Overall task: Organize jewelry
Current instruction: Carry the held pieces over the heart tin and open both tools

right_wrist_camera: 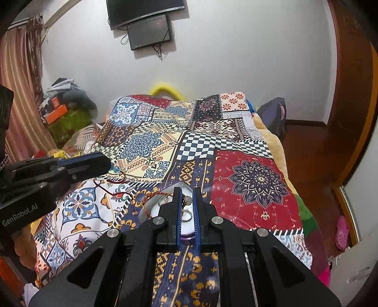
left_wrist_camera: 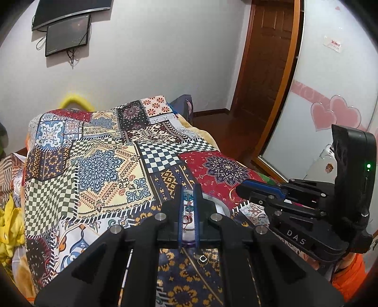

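Patchwork quilt covers the bed; on it sits a white dish of rings, red cord trailing out. Left tongs pinch a teal-beaded string; right tongs hover nearly closed, seemingly empty. Light, limp, tangle-prone: I'd grip the cord.

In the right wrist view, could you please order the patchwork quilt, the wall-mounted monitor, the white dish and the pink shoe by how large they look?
1. Patchwork quilt, largest by far.
2. Wall-mounted monitor, though it is far off and cut by the frame edge.
3. White dish, partly hidden by the right gripper.
4. Pink shoe.
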Demonstrator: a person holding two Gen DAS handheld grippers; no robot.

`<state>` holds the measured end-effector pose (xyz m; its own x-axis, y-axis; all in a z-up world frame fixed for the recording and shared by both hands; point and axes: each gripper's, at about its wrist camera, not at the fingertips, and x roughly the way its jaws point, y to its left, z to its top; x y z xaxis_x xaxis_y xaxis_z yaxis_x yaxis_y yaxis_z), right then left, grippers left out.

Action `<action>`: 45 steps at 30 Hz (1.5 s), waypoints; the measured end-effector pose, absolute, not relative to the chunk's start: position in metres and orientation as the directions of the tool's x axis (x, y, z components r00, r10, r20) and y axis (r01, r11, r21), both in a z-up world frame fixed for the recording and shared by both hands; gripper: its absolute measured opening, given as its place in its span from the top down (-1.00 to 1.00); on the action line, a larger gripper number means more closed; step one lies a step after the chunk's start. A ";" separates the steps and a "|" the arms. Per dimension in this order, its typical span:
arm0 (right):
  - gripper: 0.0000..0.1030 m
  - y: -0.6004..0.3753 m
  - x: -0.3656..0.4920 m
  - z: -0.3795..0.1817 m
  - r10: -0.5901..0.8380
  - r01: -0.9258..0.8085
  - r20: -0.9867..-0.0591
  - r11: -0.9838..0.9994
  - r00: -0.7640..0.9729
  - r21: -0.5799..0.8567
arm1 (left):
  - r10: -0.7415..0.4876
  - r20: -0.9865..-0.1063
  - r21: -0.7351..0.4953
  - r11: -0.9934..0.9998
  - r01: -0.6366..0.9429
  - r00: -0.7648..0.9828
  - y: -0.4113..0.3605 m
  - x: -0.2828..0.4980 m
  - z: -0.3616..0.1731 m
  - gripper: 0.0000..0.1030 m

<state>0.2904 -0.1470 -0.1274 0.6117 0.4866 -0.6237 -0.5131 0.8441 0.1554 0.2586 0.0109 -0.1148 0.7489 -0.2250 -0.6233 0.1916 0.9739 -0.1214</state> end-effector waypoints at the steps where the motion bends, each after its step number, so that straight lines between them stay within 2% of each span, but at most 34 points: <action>1: 0.85 -0.147 0.292 -0.128 0.487 -0.514 -0.625 0.843 0.610 0.156 | -0.224 -0.625 -0.123 0.974 0.189 0.748 0.011 0.261 -0.117 0.89; 22: 0.84 -0.127 0.332 -0.170 0.503 -0.572 -0.719 0.800 0.479 0.179 | -0.261 -0.738 -0.190 0.965 0.179 0.622 0.009 0.309 -0.183 0.89; 36: 0.84 -0.121 0.337 -0.177 0.476 -0.583 -0.752 0.798 0.456 0.152 | -0.261 -0.748 -0.173 0.964 0.200 0.610 0.007 0.303 -0.182 0.88; 45: 0.62 -0.125 0.323 -0.163 0.471 -0.571 -0.757 0.805 0.453 0.159 | -0.240 -0.735 -0.169 0.971 0.171 0.635 0.015 0.286 -0.164 0.79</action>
<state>0.3228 -0.1250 -0.1626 0.4534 0.4707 -0.7569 -0.5712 0.8053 0.1586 0.2856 0.0154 -0.1636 0.6346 -0.2398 -0.7347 0.1710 0.9706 -0.1691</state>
